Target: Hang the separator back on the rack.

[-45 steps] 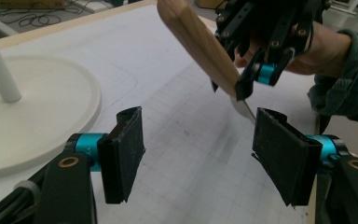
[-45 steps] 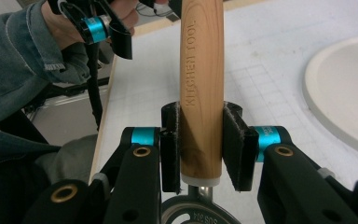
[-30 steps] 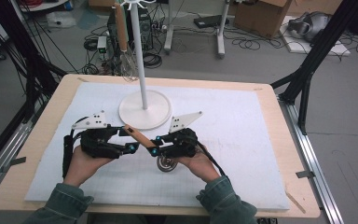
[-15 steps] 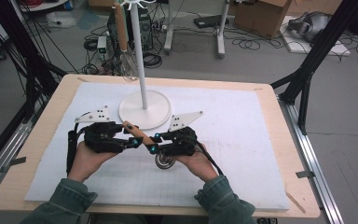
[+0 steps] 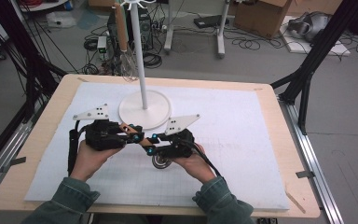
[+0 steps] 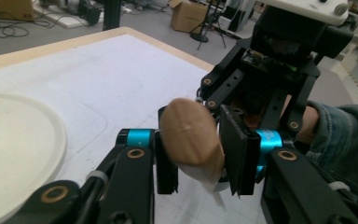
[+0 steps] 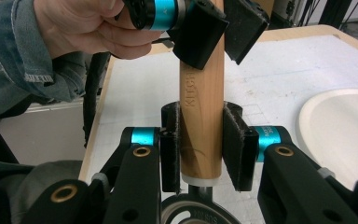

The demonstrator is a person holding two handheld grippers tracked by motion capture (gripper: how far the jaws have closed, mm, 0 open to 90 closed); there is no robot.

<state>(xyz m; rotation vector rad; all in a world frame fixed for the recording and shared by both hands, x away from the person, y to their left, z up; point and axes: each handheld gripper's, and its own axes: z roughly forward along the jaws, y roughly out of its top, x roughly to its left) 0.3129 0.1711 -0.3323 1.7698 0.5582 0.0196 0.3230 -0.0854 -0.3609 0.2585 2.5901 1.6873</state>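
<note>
A utensil with a wooden handle [image 5: 139, 139] and a round metal head [image 5: 161, 161] is held just above the white mat. My right gripper [image 5: 153, 145] is shut on the handle [image 7: 200, 135] near the metal end, both pads pressing its sides. My left gripper [image 5: 135, 136] has just been closing, and its pads now press the rounded free end of the handle [image 6: 189, 135]. In the right gripper view the left gripper [image 7: 219, 28] clamps the handle's far end. The two grippers face each other, tips nearly meeting.
A white stand with a round base [image 5: 144, 112] and a thin pole [image 5: 137, 56] stands just behind the grippers. A wooden-handled whisk [image 5: 123, 42] hangs from its top. The mat [image 5: 242, 140] lies on a wooden table [image 5: 279, 112]; cables and boxes cover the floor beyond.
The left gripper has shifted a little right onto the handle's free end, and its jaws have closed on it. The right gripper and the utensil have stayed put.
</note>
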